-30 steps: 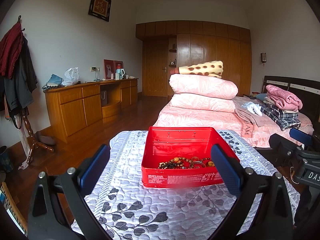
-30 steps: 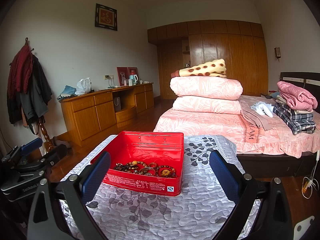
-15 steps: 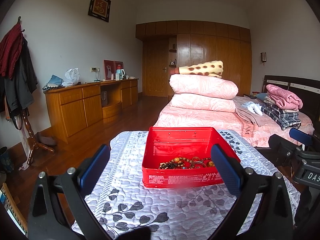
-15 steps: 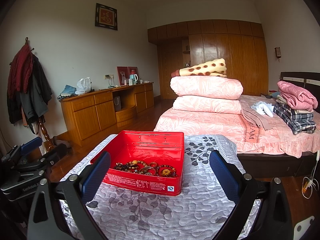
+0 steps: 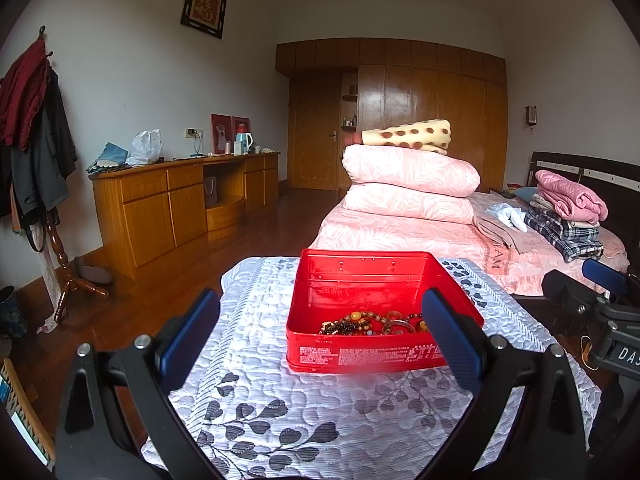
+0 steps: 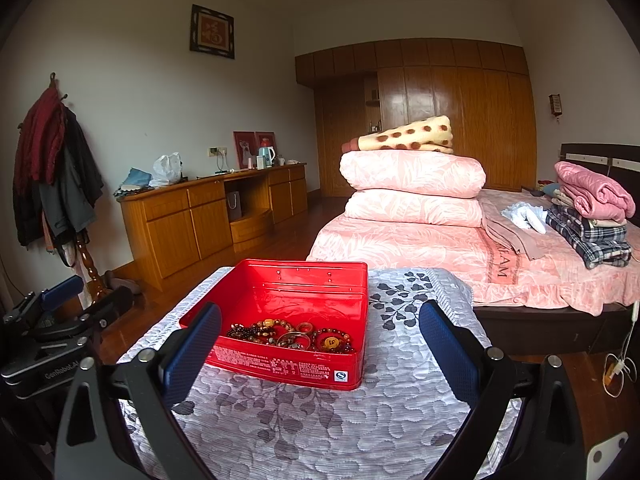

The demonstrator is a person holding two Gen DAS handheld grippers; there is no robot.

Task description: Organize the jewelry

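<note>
An open red tin box (image 5: 372,354) (image 6: 280,364) stands on a table covered with a white quilted cloth with grey leaves (image 5: 280,412) (image 6: 320,420). Inside lies a heap of beaded bracelets and rings (image 5: 372,322) (image 6: 290,332). My left gripper (image 5: 320,336) is open and empty, held above the cloth short of the box. My right gripper (image 6: 320,344) is open and empty, also short of the box. Each gripper shows at the edge of the other's view: the right one (image 5: 592,300), the left one (image 6: 52,320).
A bed with pink bedding, stacked quilts (image 5: 408,184) and folded clothes (image 5: 568,216) lies beyond the table. A wooden sideboard (image 5: 180,204) runs along the left wall. A coat stand (image 5: 36,152) stands at far left. Wooden floor surrounds the table.
Both grippers stay open and nearly still. The box and jewelry have not moved.
</note>
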